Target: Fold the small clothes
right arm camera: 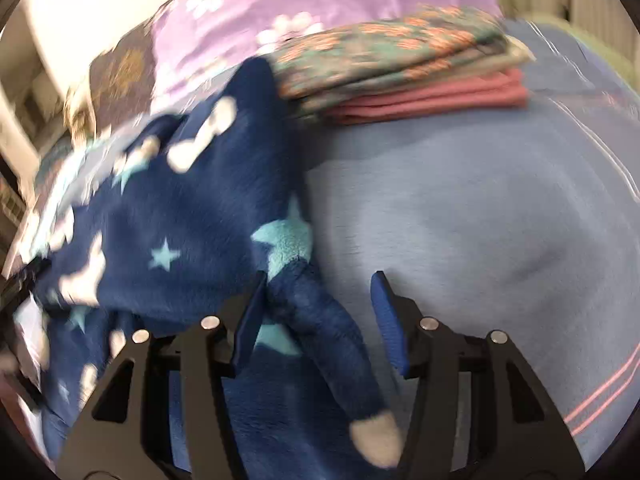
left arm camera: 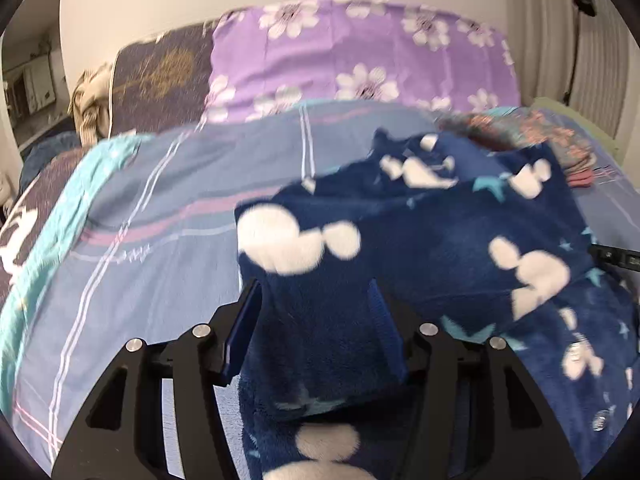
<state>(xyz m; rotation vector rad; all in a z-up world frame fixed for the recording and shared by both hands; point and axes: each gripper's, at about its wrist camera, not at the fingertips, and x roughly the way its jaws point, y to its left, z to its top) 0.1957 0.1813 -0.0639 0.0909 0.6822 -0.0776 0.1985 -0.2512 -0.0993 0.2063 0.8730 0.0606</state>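
Note:
A dark blue fleece garment (left arm camera: 420,224) with white blobs and light blue stars lies on the bed. My left gripper (left arm camera: 316,300) has its jaws apart with a thick fold of the fleece filling the gap between them. In the right wrist view the same garment (right arm camera: 172,216) lies to the left. My right gripper (right arm camera: 318,292) is open; a sleeve-like piece of the fleece (right arm camera: 324,344) lies loose against the left finger (right arm camera: 250,320), apart from the right finger (right arm camera: 386,316).
The bed has a blue plaid sheet (left arm camera: 160,216). A purple flowered pillow (left arm camera: 352,52) lies at the head. A stack of folded clothes (right arm camera: 400,68), floral on top and pink below, sits on the sheet (right arm camera: 460,208) beyond the garment.

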